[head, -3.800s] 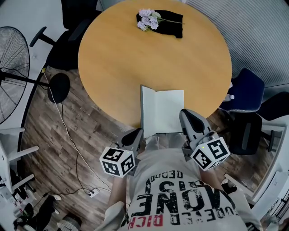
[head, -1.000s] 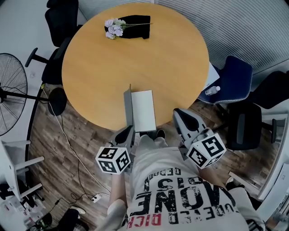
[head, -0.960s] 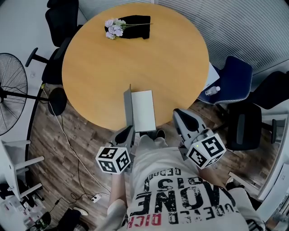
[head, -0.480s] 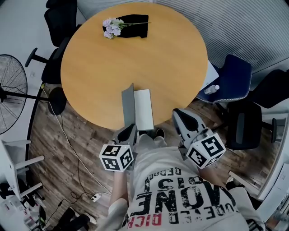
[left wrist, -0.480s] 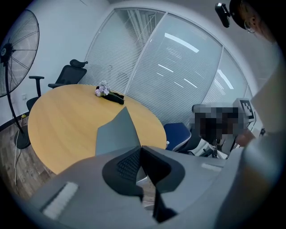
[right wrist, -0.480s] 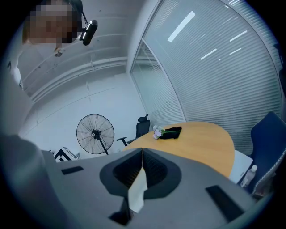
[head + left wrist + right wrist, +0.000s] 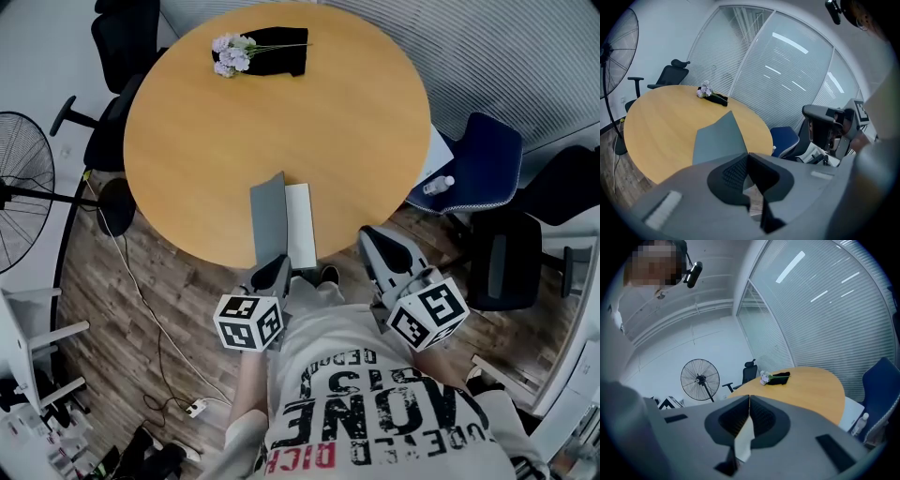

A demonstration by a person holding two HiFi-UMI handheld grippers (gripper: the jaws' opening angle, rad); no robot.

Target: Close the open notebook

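The notebook lies near the front edge of the round wooden table (image 7: pixel 356 122). Its grey cover (image 7: pixel 269 220) is raised and leans to the right over the white page (image 7: pixel 301 234). My left gripper (image 7: pixel 278 270) is shut with nothing in it, its tips at the cover's near edge; I cannot tell if they touch. In the left gripper view the cover (image 7: pixel 717 138) rises tilted just beyond the shut left gripper (image 7: pixel 748 154). My right gripper (image 7: pixel 373 239) hangs shut and empty off the table's edge, right of the notebook. In its own view the right gripper (image 7: pixel 749 399) has its jaws pressed together.
A bunch of pale flowers (image 7: pixel 228 49) lies on a black cloth (image 7: pixel 281 52) at the table's far side. A blue chair (image 7: pixel 480 157) with a bottle (image 7: pixel 433 186) stands to the right. Black chairs (image 7: pixel 117 42) and a floor fan (image 7: pixel 23 164) are on the left.
The notebook lay open flat at first. Over the last second its cover has swung from upright to leaning right over the page, and my left gripper has shifted right. The right gripper has stayed put.
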